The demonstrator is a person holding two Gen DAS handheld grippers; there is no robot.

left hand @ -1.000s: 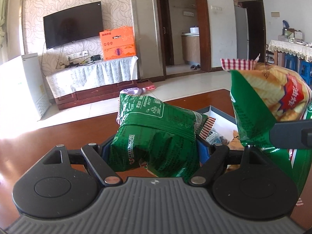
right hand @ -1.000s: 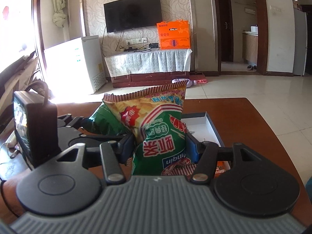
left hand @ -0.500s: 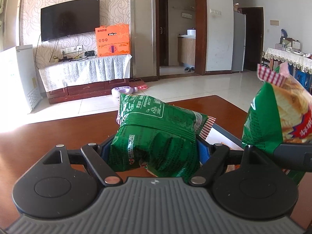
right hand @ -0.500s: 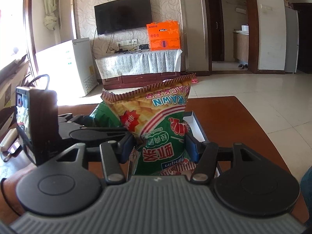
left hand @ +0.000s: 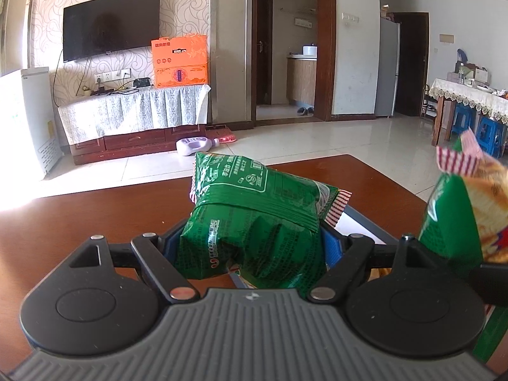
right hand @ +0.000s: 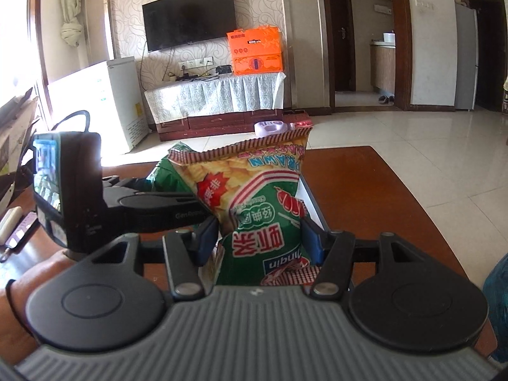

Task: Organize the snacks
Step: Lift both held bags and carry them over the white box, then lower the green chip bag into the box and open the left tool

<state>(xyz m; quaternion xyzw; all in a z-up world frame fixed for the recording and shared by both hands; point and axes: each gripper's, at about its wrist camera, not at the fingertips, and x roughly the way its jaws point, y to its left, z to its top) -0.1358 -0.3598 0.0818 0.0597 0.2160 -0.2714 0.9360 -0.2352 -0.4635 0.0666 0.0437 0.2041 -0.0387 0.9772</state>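
Note:
My left gripper is shut on a green snack bag, back side up, held above the brown table. My right gripper is shut on a prawn cracker bag, printed upside down, held upright; this bag also shows at the right edge of the left wrist view. A shallow blue box with a white inside lies on the table beyond both bags; it also shows in the right wrist view. The left gripper body shows to the left of the right one.
The table's far edge and right edge drop to a tiled floor. Small flat items lie at the table's left. A TV cabinet, a white appliance and a bottle on the floor stand far behind.
Both grippers have tilted and risen a little with their bags held. The prawn cracker bag has shifted toward the right edge of the left wrist view.

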